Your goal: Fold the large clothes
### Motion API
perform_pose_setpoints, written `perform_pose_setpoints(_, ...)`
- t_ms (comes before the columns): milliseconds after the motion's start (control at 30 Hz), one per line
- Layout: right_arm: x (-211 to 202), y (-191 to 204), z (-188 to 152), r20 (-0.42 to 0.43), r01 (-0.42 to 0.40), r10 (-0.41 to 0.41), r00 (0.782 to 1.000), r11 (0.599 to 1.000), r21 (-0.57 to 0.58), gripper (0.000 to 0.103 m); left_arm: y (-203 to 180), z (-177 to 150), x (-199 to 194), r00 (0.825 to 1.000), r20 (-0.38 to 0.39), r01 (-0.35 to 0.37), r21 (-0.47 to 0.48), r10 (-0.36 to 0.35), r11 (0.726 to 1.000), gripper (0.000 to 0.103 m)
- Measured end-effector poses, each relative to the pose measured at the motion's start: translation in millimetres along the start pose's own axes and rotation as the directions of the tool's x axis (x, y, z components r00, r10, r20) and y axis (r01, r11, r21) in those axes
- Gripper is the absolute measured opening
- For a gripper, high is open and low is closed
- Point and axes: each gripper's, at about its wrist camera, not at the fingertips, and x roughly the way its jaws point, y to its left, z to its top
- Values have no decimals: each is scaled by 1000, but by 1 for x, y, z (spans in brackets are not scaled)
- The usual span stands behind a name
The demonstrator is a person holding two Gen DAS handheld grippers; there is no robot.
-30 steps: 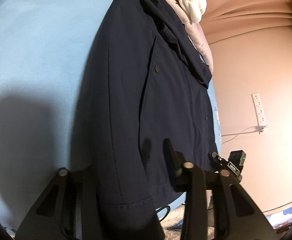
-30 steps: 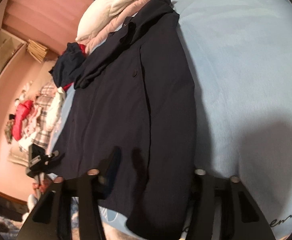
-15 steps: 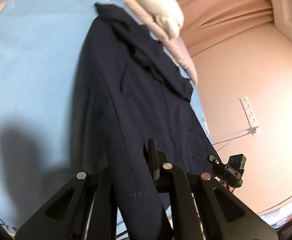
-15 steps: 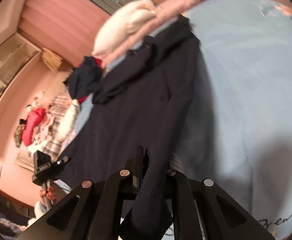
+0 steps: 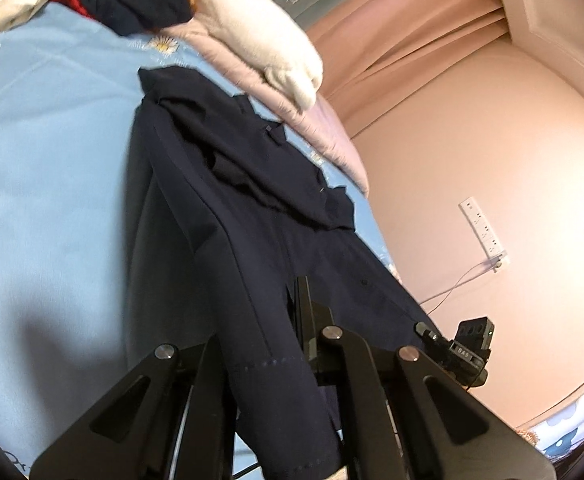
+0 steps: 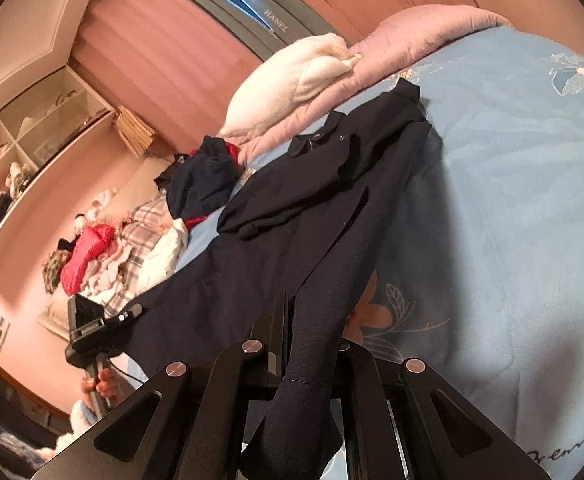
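- Lifting was the step in hand as I read it: the dark coat (image 5: pixel 276 216) lay spread along the blue bed (image 5: pixel 52 200), collar toward the pink quilt (image 6: pixel 420 28) and white pillow (image 5: pixel 264 52), and its near hem was raised off the cover.
- To do it well, I judged both hands should rise evenly and carry the hem toward the collar, keeping the edge taut so the fold lands square and no sleeve drags underneath.
- I kept the left gripper (image 5: pixel 288 320) clamped on one hem corner; the cloth ran up between its fingers (image 5: pixel 304 304) and hung down over the frame.
- I had the right gripper (image 6: pixel 312 320) pinched tight on the other corner, the fabric draped over it and a finger (image 6: pixel 282 316) showing just beside the fold.
- One risk I saw: the thick hem slipping out of such a narrow pinch.
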Motion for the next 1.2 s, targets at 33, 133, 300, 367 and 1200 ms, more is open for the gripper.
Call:
perform_pose_setpoints(33, -1, 2, -1, 7, -1, 1, 1000, 1000, -1, 7, -3, 1, -3, 1000, 11, 0, 10, 0, 1000, 3)
perform_pose_setpoints(133, -6, 5, -1, 24, -17, 17, 1000, 1000, -4, 7, -10, 0, -11, 999, 31, 13, 34, -14, 999, 3)
perform_pose_setpoints(300, -15, 11, -1, 47, -28, 29, 999, 1000, -14, 7, -22, 1, -15, 999, 25, 27, 61, -29, 998, 3)
perform_pose_setpoints(367, -21, 14, 1, 59, -34, 35, 998, 999, -22, 7, -28, 2, -20, 999, 26, 37, 75, -39, 996, 3)
perform_pose_setpoints(1200, -89, 82, -9, 222, -146, 215, 951, 946, -289, 7, -88, -17, -115, 963, 174, 172, 194, -207, 966, 4)
